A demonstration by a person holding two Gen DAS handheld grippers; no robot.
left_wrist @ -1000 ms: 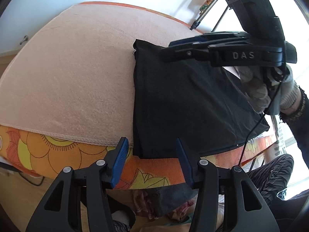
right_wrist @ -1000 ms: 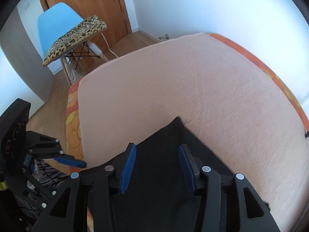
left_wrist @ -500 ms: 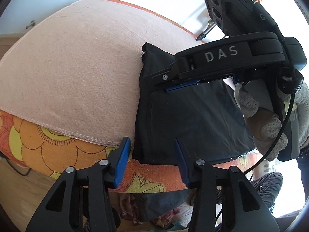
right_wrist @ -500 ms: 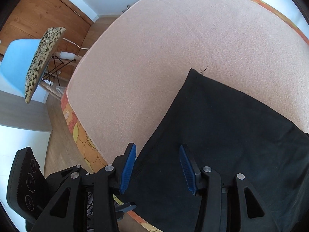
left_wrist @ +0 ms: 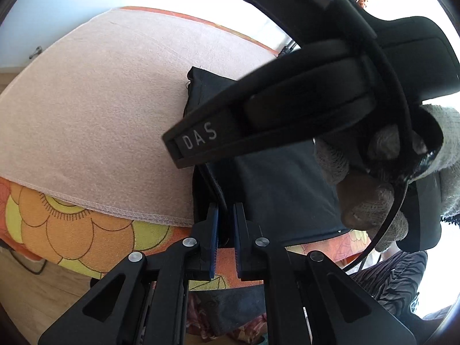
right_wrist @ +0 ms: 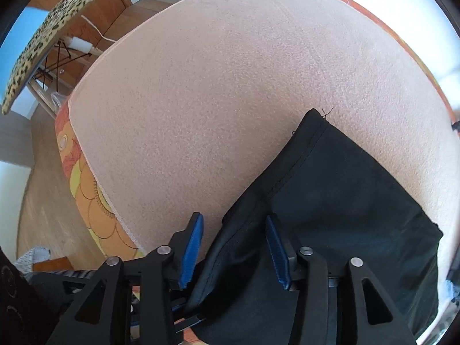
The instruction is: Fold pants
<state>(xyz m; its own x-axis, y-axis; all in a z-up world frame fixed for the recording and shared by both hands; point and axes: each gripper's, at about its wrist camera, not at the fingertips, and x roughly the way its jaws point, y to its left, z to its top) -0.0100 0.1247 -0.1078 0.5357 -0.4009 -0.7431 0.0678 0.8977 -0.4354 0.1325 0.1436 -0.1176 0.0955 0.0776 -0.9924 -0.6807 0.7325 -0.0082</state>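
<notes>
pants [right_wrist: 330, 201] lie partly folded at the near edge of the pink blanket [right_wrist: 230, 72], and this looks like the grab before another fold. left gripper [left_wrist: 225, 235] is pinched onto the near corner (blue pads nearly together). right gripper [right_wrist: 234, 247] is spread wide over the edge, gripping nothing; it needs to close there next.

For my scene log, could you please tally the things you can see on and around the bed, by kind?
Hand-held grippers: 2, left and right
Pants: 1
Blanket: 1
Chair: 1
Total: 5
</notes>
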